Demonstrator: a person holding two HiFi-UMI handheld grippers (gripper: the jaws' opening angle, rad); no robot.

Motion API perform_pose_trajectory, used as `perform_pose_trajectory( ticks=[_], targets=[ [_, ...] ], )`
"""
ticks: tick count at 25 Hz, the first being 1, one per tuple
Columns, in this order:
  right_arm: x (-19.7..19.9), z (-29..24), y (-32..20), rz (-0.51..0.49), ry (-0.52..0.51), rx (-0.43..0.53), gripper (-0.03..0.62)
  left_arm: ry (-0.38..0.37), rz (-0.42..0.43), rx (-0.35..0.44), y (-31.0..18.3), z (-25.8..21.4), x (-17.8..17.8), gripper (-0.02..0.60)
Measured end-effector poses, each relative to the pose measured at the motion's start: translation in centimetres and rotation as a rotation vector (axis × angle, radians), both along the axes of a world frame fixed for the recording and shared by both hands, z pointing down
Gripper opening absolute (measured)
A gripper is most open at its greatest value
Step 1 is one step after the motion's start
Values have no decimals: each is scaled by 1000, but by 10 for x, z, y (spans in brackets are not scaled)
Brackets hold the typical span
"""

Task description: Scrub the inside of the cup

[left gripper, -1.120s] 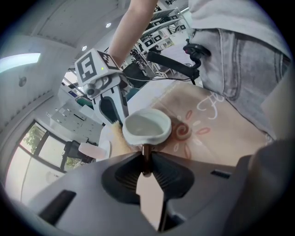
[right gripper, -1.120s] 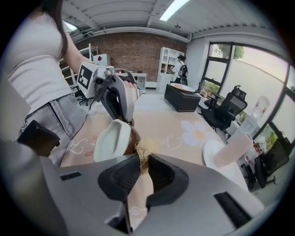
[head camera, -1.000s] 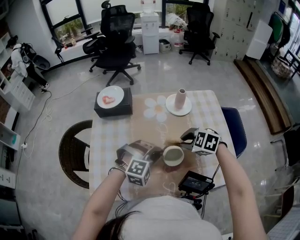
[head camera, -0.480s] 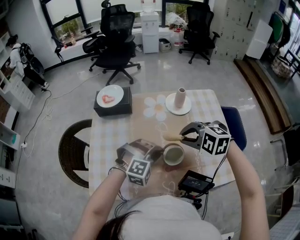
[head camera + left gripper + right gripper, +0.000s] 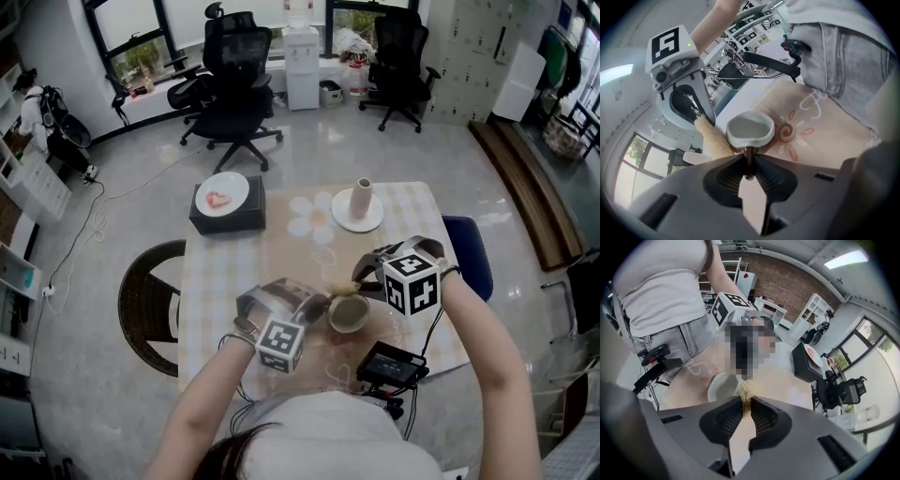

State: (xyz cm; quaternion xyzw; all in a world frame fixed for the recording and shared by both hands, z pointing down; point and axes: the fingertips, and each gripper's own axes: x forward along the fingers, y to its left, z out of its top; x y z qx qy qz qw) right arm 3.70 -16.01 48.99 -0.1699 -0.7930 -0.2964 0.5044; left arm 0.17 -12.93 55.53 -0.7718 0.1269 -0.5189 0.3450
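A pale cup (image 5: pixel 348 313) with a dark handle (image 5: pixel 749 161) stands on the tan mat (image 5: pixel 300 253) near the table's front. My left gripper (image 5: pixel 317 302) is shut on that handle from the cup's left; in the left gripper view the jaws pinch it just below the cup (image 5: pixel 750 130). My right gripper (image 5: pixel 362 279) is shut on a tan fibrous brush (image 5: pixel 341 289), whose tip hangs over the cup's far rim. In the right gripper view the brush (image 5: pixel 746 392) sticks out from the closed jaws, with the cup (image 5: pixel 723 386) just beyond. The cup's inside looks empty.
A black device (image 5: pixel 392 364) lies at the table's near edge, right by the cup. A white vase on a plate (image 5: pixel 360 199) and a black box with a plate on top (image 5: pixel 225 208) stand at the far side. A round chair (image 5: pixel 148 302) is at the left, a blue one (image 5: pixel 469 255) at the right.
My right gripper has risen and rolled, and the brush has swung from lying level above the cup to pointing down at its rim. The left gripper and the cup have stayed in place.
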Motion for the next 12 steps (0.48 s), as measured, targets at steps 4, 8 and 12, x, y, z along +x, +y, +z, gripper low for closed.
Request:
perform_pose_trajectory(
  ticks=[4, 8, 12],
  targets=[
    [2, 16, -12, 15, 48, -11, 52, -39, 19, 49, -2, -3, 0, 69],
    [6, 34, -21, 58, 95, -49, 52, -71, 44, 91, -2, -4, 1, 69],
    [7, 44, -25, 114, 93, -88, 52, -76, 49, 100, -3, -4, 1, 69]
  ],
)
